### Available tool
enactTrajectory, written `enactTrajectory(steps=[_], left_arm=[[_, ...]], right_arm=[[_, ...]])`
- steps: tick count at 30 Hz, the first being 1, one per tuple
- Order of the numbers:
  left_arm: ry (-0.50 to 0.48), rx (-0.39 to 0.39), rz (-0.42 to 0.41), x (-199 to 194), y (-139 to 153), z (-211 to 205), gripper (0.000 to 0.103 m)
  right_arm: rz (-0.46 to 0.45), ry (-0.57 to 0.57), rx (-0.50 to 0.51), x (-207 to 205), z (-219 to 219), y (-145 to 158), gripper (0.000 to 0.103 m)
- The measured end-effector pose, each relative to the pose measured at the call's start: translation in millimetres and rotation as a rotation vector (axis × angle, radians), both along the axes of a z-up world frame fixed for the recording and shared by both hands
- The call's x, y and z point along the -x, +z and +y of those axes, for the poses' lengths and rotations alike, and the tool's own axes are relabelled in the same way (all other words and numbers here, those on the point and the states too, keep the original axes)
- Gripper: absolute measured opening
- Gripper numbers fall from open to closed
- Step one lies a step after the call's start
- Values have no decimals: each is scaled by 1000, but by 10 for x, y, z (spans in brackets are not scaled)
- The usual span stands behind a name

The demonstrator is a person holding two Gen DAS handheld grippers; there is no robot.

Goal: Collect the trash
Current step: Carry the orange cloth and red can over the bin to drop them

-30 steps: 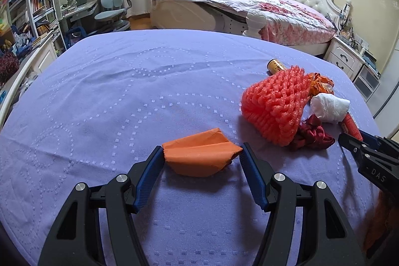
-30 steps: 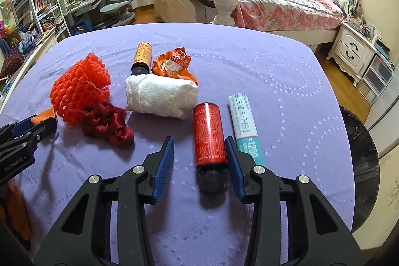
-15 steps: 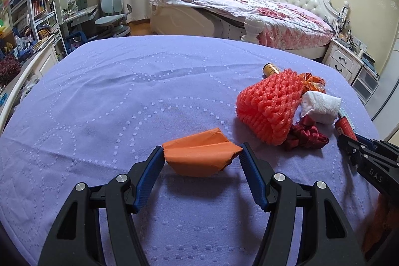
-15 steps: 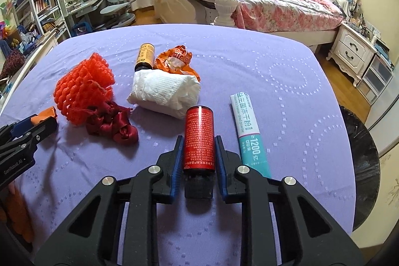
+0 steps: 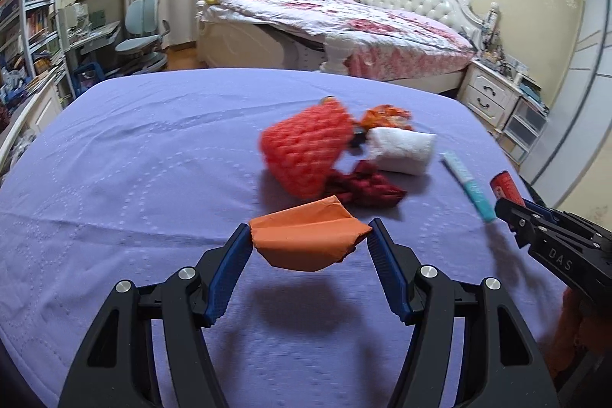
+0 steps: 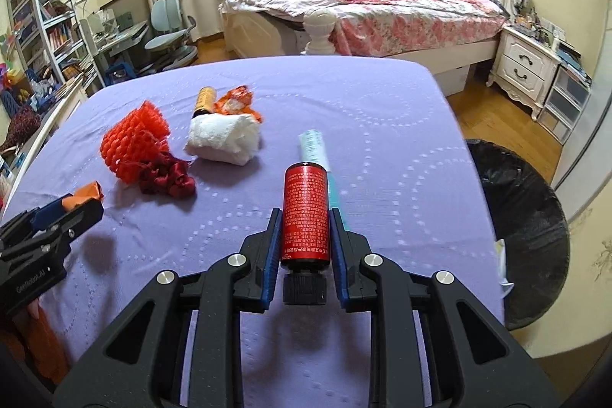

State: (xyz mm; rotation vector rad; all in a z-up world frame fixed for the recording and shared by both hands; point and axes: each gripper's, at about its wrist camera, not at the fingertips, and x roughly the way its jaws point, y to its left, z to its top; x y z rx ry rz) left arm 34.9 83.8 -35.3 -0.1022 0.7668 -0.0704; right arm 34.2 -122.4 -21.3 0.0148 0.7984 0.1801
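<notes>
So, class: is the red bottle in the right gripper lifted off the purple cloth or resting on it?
Lifted. The red bottle hangs clamped in the right gripper, its shadow on the cloth below.

Matt lilac cloth with stitched dotted rings covers the counter (image 6: 382, 125); the red bottle (image 6: 305, 213) looks glossy, its black cap ribbed; the foam net (image 6: 132, 140) is bumpy, the white towel (image 6: 225, 140) nubbly, the bin liner (image 6: 531, 217) shiny plastic

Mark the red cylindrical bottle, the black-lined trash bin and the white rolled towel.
red cylindrical bottle (image 6: 305, 213): right wrist view, middle of printed label.
black-lined trash bin (image 6: 535, 217): right wrist view, inside of liner.
white rolled towel (image 6: 223, 138): right wrist view, centre of roll.
</notes>
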Motion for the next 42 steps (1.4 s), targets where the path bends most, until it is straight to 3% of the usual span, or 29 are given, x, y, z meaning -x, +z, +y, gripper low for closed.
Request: enactTrajectory(steps=[15,23,39,42], left_arm=[[-263,48,-57,-294,155,-1390,63],[-352,10,-74,-559,119,-2033,63],[-430,-66,-31,-895,-22,-2664,65],[-423,-65,-29,-899,-19,-2665,76]], right_arm=[[-52,-265,56,-10,-1141,31,23],[-34,-354,59,-144,-1656,-99,23],[2,-419,29,-312,-2088,-330,24],[1,-438,37,-303,-2130,-335,37]])
